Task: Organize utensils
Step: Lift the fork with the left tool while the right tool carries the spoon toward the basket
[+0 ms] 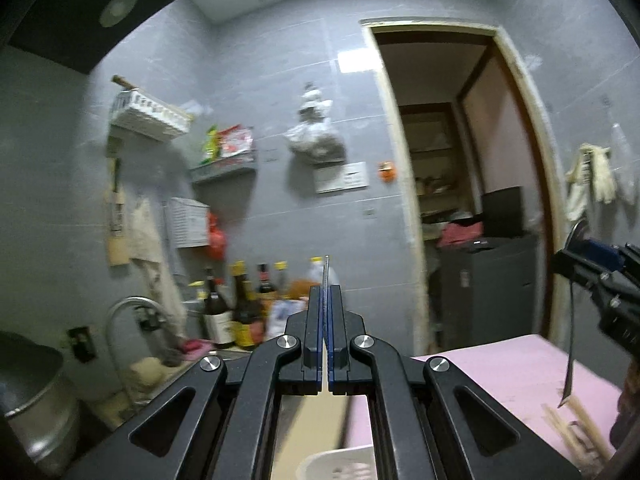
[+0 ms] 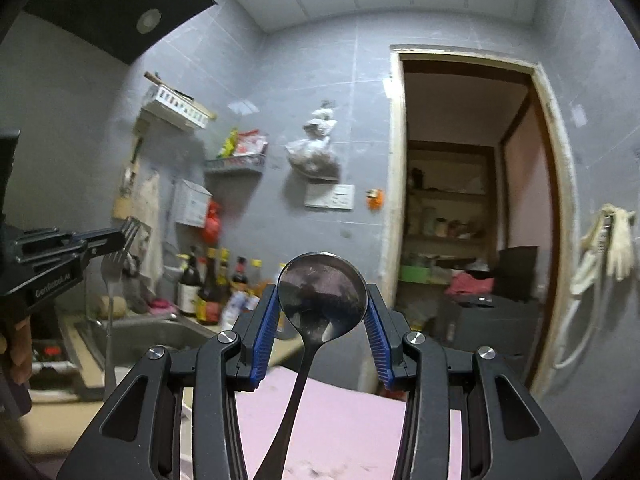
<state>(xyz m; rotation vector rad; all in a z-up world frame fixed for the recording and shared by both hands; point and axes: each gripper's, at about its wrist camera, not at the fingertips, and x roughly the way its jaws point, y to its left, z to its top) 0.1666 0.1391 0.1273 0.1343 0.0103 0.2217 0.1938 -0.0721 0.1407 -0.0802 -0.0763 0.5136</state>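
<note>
My left gripper (image 1: 325, 292) is shut on a metal fork (image 1: 326, 270), seen edge-on as a thin strip sticking up between the pads. In the right wrist view the same gripper (image 2: 116, 240) holds the fork (image 2: 116, 256) by its head, tines up, handle hanging down. My right gripper (image 2: 322, 300) is shut on a metal spoon (image 2: 322, 296), its bowl clamped between the blue pads, handle pointing down. In the left wrist view the right gripper (image 1: 576, 256) shows at far right with the spoon (image 1: 570, 336) hanging. Both are held high above a pink mat (image 1: 500, 372).
A white basket (image 1: 340, 464) sits below my left gripper. Wooden chopsticks (image 1: 576, 424) lie on the mat's right side. Sauce bottles (image 1: 240, 304), a faucet (image 1: 132, 308) and sink (image 2: 152, 336) stand at the left. A metal pot (image 1: 32, 400) is at far left. An open doorway (image 2: 472, 220) is right.
</note>
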